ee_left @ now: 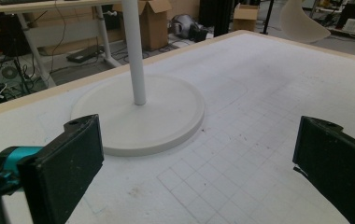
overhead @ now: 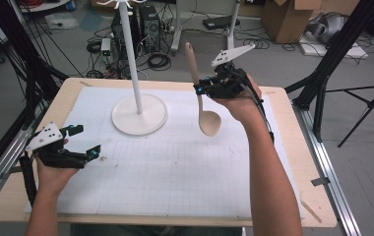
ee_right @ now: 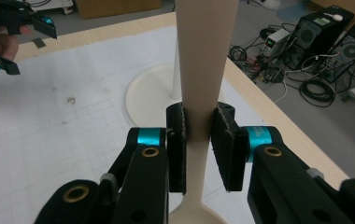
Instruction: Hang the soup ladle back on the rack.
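The right gripper [overhead: 198, 90] clamps a wooden spoon [overhead: 203, 101] mid-handle, bowl down, above the table. The left gripper [overhead: 87, 142] rests with jaws wide apart and empty. Likely bound for the white hook stand [overhead: 139, 109]: keep the spoon vertical.

Even indoor light, faint shadows, slightly soft focus, mild grain

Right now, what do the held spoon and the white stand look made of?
Spoon: likely wood or matte plastic; uniform pale beige with no gloss, and no grain can be made out. Stand: probably painted metal or plastic; smooth white pole and disc base with a soft sheen. Neither is certain from looks alone.
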A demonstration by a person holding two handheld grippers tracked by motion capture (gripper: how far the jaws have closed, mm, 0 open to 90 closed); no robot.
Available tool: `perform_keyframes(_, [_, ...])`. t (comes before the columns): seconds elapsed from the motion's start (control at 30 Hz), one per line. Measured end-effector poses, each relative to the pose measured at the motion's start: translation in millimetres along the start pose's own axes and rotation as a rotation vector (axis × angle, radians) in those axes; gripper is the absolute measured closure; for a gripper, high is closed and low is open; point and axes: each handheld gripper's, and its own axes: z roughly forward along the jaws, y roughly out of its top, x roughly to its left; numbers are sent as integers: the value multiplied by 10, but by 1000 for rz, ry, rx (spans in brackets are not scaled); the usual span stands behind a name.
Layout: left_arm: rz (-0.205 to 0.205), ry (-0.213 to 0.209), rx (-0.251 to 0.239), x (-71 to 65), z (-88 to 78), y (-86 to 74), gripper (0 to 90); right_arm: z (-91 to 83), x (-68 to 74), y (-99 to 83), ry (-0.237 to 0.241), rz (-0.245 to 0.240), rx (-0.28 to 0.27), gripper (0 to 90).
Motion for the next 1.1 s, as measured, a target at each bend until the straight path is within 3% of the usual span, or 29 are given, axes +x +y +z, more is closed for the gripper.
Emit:
perform_keyframes(0.7, [-7,2,-6,55,-50,-10,21,20,-341,759,28,-9,45,763])
perform_keyframes(1.1, [-15,3,-11,67,-47,-18,21,254,-483,1086,75,-35,96,763])
